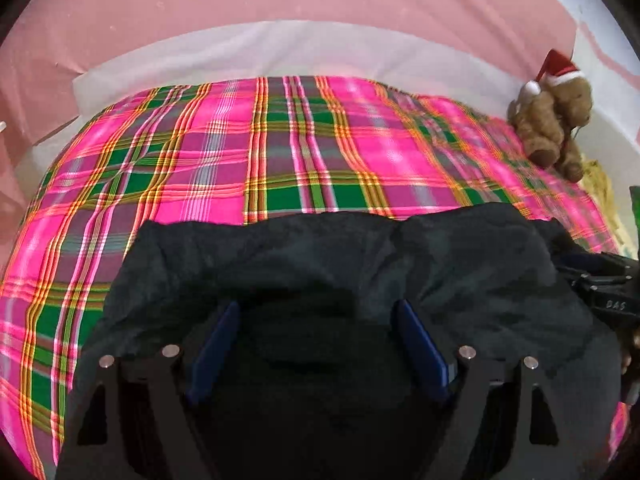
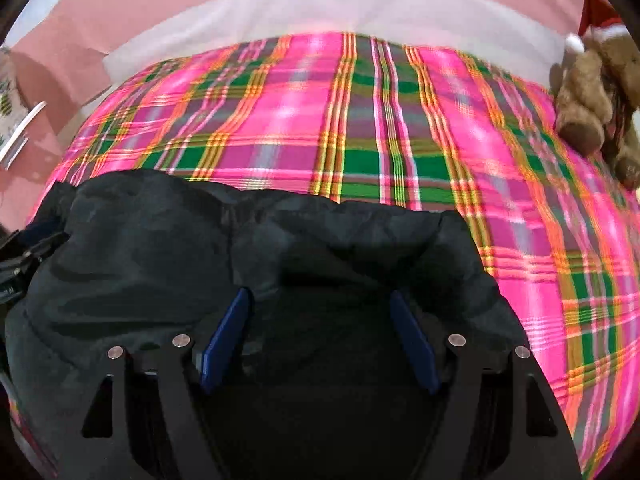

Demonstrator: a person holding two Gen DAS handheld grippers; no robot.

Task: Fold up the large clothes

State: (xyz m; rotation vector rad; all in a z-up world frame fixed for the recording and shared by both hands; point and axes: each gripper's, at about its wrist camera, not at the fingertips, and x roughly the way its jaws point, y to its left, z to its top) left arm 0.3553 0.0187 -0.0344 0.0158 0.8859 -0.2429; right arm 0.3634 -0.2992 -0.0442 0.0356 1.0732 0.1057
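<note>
A large black garment (image 1: 320,248) lies bunched on the near part of a pink and green plaid bedspread (image 1: 280,152). My left gripper (image 1: 317,308) is open over its left half, blue pads wide apart, dark cloth below and between them but not pinched. In the right wrist view the same black garment (image 2: 200,232) fills the lower left. My right gripper (image 2: 319,294) is open over its right half, with the pads clear of the cloth. Each gripper's black body shows at the edge of the other's view: right one (image 1: 604,288), left one (image 2: 24,256).
A brown teddy bear in a red Santa hat (image 1: 552,116) sits at the bedspread's far right corner, also seen from the right wrist (image 2: 592,92). A white sheet (image 1: 280,48) edges the far side below a pink wall. The plaid bedspread (image 2: 360,120) stretches beyond the garment.
</note>
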